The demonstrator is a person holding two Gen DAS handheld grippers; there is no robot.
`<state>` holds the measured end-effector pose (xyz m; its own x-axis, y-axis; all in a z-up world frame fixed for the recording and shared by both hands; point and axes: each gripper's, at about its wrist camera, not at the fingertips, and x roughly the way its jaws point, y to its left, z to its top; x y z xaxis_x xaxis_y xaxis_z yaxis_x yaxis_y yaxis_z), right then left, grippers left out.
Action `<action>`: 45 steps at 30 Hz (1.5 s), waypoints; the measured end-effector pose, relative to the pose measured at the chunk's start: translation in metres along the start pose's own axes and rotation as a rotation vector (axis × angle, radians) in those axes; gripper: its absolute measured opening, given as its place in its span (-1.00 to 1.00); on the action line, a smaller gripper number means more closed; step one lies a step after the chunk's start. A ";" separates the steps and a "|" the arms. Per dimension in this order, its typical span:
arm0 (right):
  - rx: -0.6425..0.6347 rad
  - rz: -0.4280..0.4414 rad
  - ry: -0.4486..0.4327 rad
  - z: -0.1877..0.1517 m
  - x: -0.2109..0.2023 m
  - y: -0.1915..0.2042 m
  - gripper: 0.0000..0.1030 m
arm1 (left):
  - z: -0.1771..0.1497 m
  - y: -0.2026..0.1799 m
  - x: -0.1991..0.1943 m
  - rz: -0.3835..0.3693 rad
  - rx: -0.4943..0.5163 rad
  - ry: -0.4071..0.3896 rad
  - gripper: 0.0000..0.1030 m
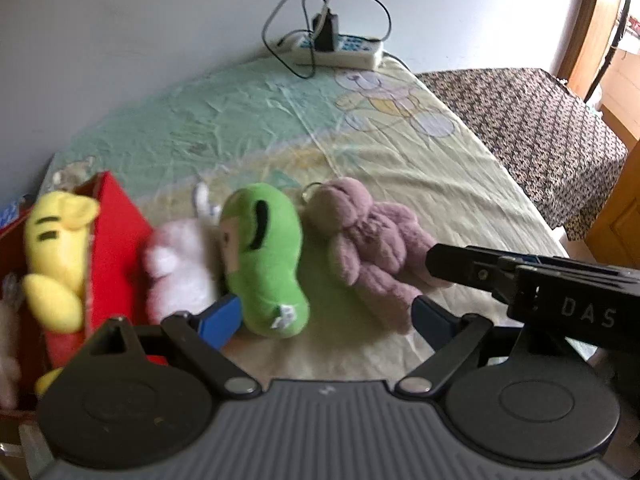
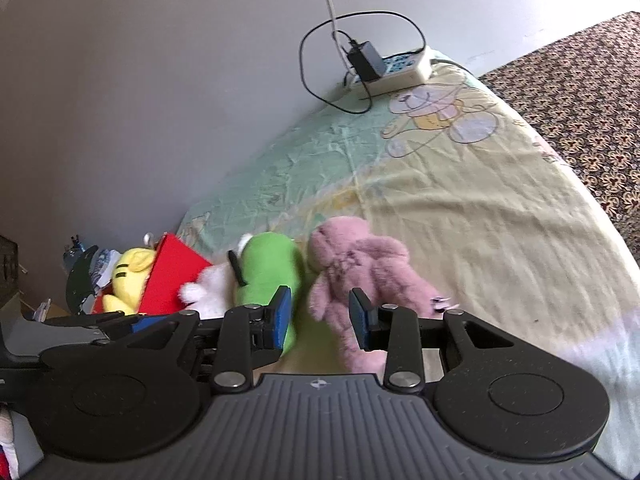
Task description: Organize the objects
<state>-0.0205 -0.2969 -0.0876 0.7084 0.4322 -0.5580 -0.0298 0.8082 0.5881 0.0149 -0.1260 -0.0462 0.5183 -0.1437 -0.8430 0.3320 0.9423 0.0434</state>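
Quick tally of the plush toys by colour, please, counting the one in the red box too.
Yellow plush, in the red box: 1
White plush: 1
Green plush: 1
Mauve-pink plush: 1
Total: 4

a green bean-shaped plush (image 1: 266, 260) with black marks lies lengthwise at the centre of the left wrist frame, on the pale printed sheet. touching its left side is a white fluffy plush (image 1: 180, 268); just right of it a mauve plush animal (image 1: 368, 240) sprawls on its back, a metal ring by its head. at the left edge a yellow plush (image 1: 56, 256) with dash-like eyes sits upright in an open red box (image 1: 116, 240), leaning on its wall.
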 end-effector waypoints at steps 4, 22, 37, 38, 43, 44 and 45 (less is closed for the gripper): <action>0.012 -0.019 0.011 0.004 0.005 -0.012 -0.30 | 0.006 -0.005 0.016 -0.022 0.005 0.023 0.80; -0.014 -0.104 0.100 0.016 0.060 -0.044 -0.15 | 0.003 -0.012 0.076 -0.188 -0.020 0.071 0.77; -0.010 -0.046 0.171 0.013 0.066 -0.051 -0.44 | 0.007 -0.016 0.104 -0.233 0.001 0.131 0.46; -0.005 -0.044 0.171 0.013 0.064 -0.052 -0.45 | 0.005 -0.018 0.103 -0.236 0.012 0.130 0.46; -0.019 -0.035 0.176 0.006 0.046 -0.045 -0.50 | -0.003 -0.029 0.095 -0.240 0.069 0.131 0.46; -0.026 -0.035 0.177 0.003 0.042 -0.043 -0.50 | -0.005 -0.031 0.095 -0.241 0.080 0.133 0.46; -0.028 -0.035 0.180 0.000 0.038 -0.042 -0.51 | -0.008 -0.034 0.093 -0.242 0.091 0.133 0.46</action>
<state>0.0070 -0.3148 -0.1337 0.5722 0.4662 -0.6747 -0.0288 0.8336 0.5516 0.0456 -0.1690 -0.1299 0.3090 -0.3147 -0.8975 0.5061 0.8534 -0.1250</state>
